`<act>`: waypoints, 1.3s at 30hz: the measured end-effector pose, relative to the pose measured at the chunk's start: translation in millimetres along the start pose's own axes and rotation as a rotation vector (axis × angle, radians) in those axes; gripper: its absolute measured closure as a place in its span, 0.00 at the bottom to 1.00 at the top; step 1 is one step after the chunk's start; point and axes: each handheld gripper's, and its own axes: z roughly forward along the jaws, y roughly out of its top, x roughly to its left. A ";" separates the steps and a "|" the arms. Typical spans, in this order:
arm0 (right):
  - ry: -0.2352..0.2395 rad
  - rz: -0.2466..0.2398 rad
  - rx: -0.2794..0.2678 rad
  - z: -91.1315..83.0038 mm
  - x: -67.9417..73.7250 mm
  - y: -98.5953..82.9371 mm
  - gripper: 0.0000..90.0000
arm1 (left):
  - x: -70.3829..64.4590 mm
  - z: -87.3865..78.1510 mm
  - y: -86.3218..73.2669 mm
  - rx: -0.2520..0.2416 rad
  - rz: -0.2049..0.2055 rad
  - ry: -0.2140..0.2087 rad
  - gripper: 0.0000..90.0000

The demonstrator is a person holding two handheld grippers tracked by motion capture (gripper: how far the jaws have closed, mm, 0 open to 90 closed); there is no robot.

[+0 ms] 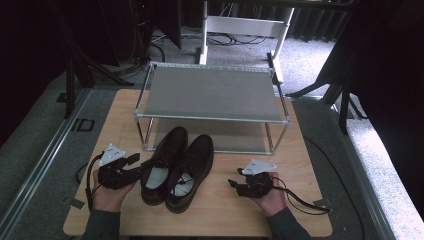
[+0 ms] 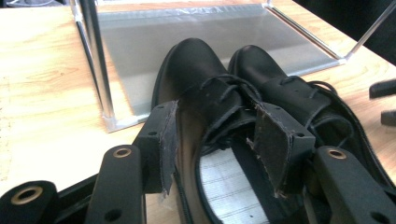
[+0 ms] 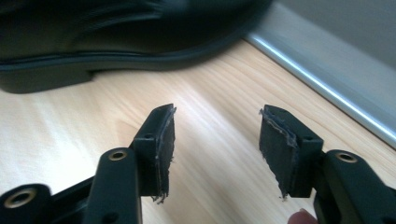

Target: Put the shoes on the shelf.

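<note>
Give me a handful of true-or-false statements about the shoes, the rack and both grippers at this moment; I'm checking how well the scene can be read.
1. The left gripper has its jaws around the collar of the left shoe. True.
2. The right gripper is clamped on the right shoe. False: its jaws stand open over bare table, apart from the shoe.
3. Both shoes sit on the rack's top shelf. False: they stand on the table in front of it.
4. The shoes stand side by side, toes toward the rack. True.
5. The rack's top shelf carries a box. False: nothing lies on it.
</note>
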 end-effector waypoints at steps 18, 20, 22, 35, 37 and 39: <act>-0.069 0.090 0.001 -17.0 -25.5 -18.7 0.49 | -31.5 10.5 -2.8 0.102 0.033 0.011 0.53; -0.071 0.093 0.000 -17.3 -25.8 -19.0 0.49 | -34.2 11.9 -3.4 0.114 0.034 0.014 0.53; -0.071 0.097 -0.001 -17.7 -26.3 -19.1 0.49 | -37.6 12.9 -4.0 0.121 0.041 0.009 0.52; -0.072 0.099 0.002 -16.9 -27.0 -20.2 0.48 | -55.1 23.0 -6.3 0.192 0.052 -0.009 0.50; -0.073 0.097 0.003 -16.9 -27.4 -20.7 0.48 | -57.6 24.9 -6.3 0.202 0.052 -0.009 0.48; -0.073 0.097 0.003 -16.7 -27.4 -21.1 0.48 | -60.2 28.0 -7.4 0.218 0.053 -0.003 0.47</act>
